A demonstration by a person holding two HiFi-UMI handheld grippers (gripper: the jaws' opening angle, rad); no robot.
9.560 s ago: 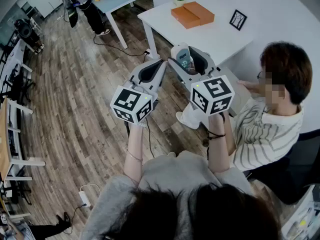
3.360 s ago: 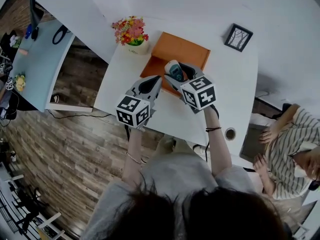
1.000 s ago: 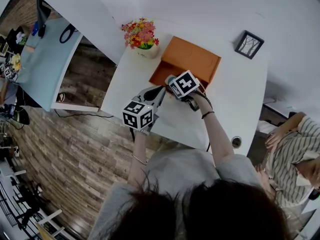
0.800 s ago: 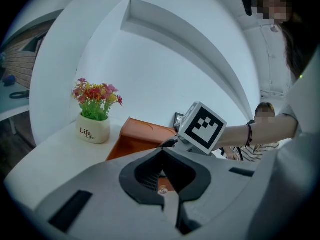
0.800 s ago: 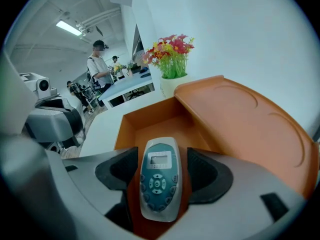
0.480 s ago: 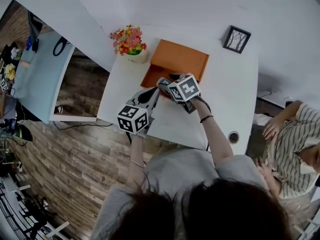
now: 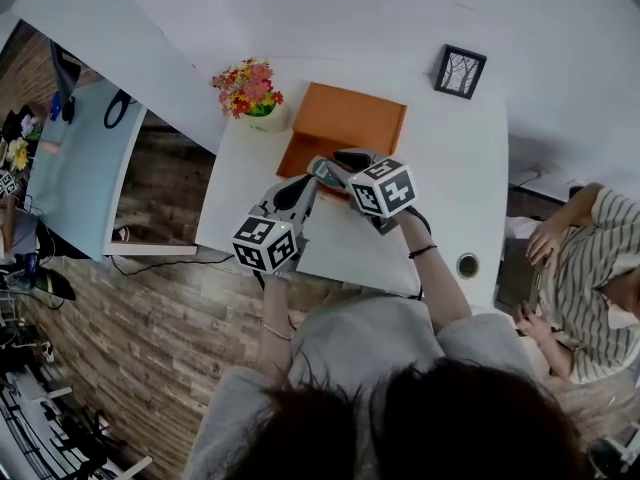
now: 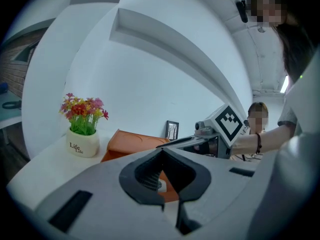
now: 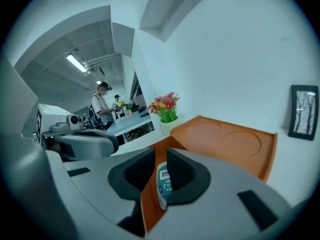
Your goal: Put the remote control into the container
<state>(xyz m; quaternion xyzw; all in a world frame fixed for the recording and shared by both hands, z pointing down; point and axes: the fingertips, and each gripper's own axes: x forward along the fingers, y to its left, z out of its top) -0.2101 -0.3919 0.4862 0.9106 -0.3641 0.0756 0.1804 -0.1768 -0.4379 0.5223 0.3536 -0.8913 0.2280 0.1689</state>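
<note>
Quick update: the right claw (image 7: 336, 165) was spread wider a second ago and its jaws are closing right now. A moment back it was down low over the box (image 7: 352, 118). Now its cube (image 7: 383, 186) sits a bit nearer me and looks bigger in the head view, so I figure it's come up and back a little.

In the right gripper view, the remote (image 9: 163, 184) shows in the gap between the jaws, buttons facing me. It's tight against the right-hand jaw, with a strip of orange box between it and the other jaw, so it isn't being squeezed from both sides. My read is that it's been let go and is lying in the open box by the near wall. I can't swear it's resting flat rather than leaning on that jaw, though.

The left claw (image 8: 160, 152) hasn't done anything. Its tips are together with nothing in them, and it hangs just beside the right one over the counter (image 7: 445, 168).

If I'm right, the job's basically done and I just need to back out without snagging the remote.
</note>
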